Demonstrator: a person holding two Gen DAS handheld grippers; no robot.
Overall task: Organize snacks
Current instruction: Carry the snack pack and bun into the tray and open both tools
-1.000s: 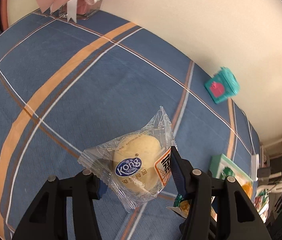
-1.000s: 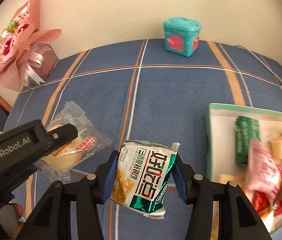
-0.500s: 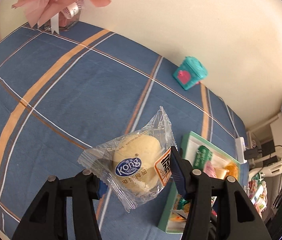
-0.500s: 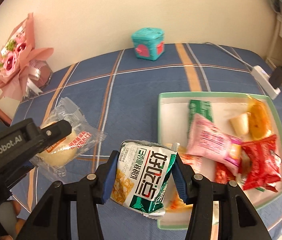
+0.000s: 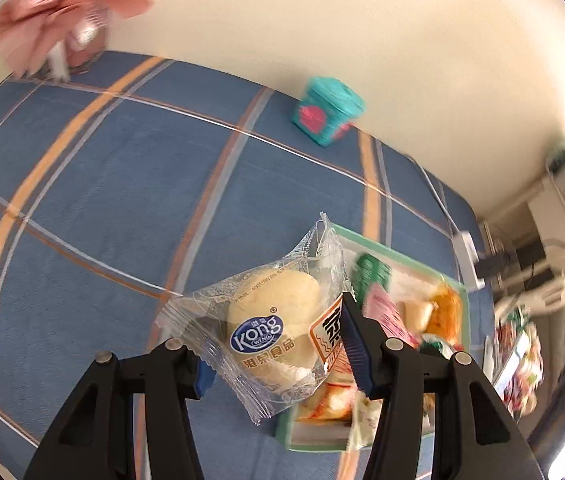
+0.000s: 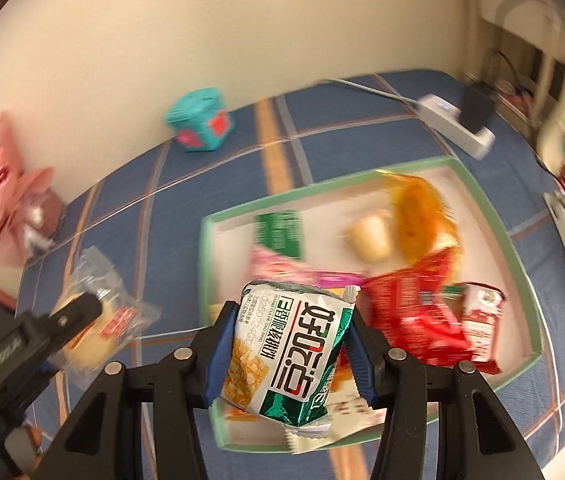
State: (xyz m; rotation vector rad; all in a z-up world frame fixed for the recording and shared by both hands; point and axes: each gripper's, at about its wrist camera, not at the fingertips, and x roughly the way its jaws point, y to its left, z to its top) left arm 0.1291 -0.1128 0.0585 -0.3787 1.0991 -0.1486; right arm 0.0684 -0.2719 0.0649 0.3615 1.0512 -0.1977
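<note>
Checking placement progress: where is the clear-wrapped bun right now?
The bun is clamped in the left gripper, held above the blue plaid cloth beside the tray's left edge.

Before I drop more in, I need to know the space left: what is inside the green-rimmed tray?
The tray holds a green packet, a pink packet, red packets, an orange snack and a small pale one. The held green-and-white packet hides its near corner.

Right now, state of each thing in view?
Left tongs: shut on bun.
Right tongs: shut on green pack.
Bun: wrapped, held off the cloth.
Green pack: sealed, held over tray.
Tray: open, partly filled with snacks.
Teal box: closed, on cloth.
</note>
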